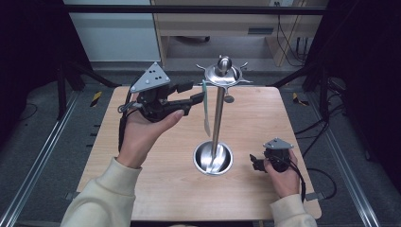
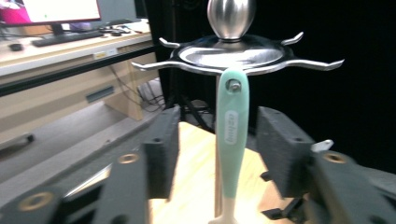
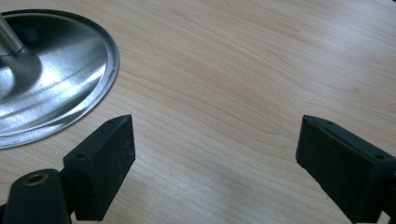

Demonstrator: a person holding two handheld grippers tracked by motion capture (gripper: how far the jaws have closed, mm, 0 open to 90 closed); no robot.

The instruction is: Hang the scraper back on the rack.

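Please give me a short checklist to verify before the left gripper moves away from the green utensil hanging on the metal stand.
1. Green utensil hangs from a hook of the metal stand: ok.
2. Left gripper pads clear of the handle, a gap on both sides: ok.
3. Utensil hangs straight down beside the pole: ok.
4. Stand upright, its base flat on the table: ok.
5. Right gripper open, nothing between its pads, resting by the base: ok.
6. Hook fully through the handle's hole: cannot tell.
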